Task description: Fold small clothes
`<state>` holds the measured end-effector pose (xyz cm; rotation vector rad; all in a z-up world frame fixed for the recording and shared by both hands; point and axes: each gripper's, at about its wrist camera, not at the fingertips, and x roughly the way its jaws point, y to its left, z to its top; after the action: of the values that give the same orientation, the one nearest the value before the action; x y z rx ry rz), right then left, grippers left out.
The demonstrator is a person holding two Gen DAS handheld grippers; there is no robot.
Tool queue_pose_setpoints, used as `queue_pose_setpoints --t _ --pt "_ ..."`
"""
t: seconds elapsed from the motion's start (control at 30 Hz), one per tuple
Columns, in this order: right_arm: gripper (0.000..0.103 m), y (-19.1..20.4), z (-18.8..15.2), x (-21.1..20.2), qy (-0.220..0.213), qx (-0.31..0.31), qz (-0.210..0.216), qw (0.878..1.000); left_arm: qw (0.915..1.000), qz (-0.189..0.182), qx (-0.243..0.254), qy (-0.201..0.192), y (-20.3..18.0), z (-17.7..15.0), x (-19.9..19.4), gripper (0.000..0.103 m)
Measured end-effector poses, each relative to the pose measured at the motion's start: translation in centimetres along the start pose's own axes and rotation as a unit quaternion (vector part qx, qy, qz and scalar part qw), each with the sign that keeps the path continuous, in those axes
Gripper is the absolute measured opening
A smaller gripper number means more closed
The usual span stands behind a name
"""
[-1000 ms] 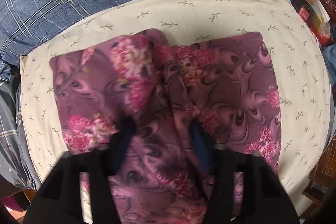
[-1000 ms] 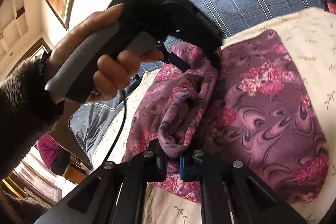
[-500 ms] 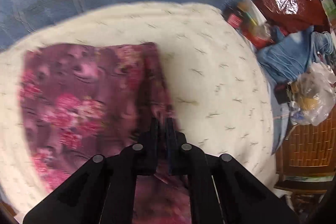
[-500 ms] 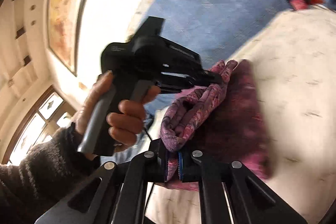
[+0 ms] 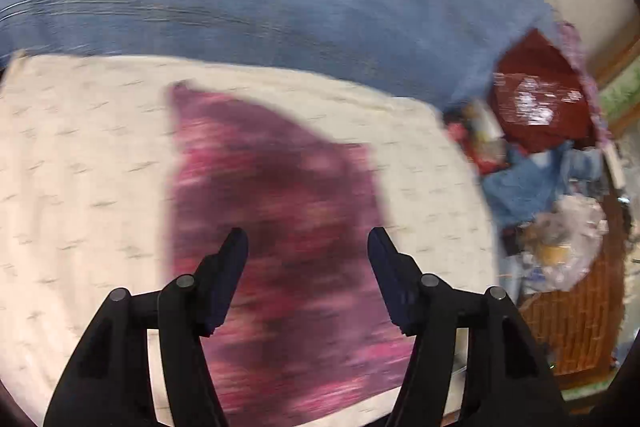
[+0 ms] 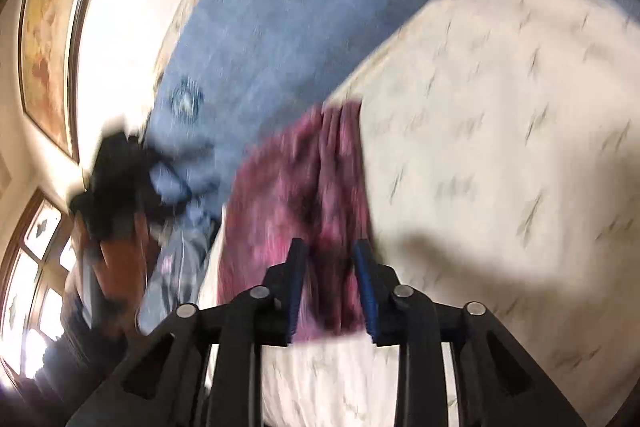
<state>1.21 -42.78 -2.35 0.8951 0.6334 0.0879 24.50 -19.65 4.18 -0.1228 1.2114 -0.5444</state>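
Both frames blurred. My left gripper [image 5: 308, 239] spread wide, empty, above purple floral garment [image 5: 280, 211] at frame centre on cream sheet [image 5: 80, 167]. My right gripper [image 6: 326, 253] parted, straddling garment's near edge; long axis runs away toward upper centre.

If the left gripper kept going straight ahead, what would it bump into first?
Most likely the purple flowered cloth. The left gripper is open and points right at it, and the cloth lies on the cream pillow. The picture is blurry, so depth is uncertain.
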Motion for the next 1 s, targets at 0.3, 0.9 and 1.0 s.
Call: queue_pose_setpoints --t 0.3,0.9,1.0 --pt "0.051 2.3 8.2 11.2 0.087 0.029 0.013 0.996 0.9991 0.008 -0.036 0.022 4.4 -1.4 3.0 0.061" --pt "0.018 4.0 11.6 15.1 0.135 -0.096 -0.101 0.981 0.9983 0.054 -0.013 0.020 5.1 -0.6 4.7 0.067" --pt "0.021 5.6 10.4 11.0 0.132 -0.124 -0.031 0.983 0.9964 0.084 0.012 0.004 4.9 -2.4 1.7 0.067"
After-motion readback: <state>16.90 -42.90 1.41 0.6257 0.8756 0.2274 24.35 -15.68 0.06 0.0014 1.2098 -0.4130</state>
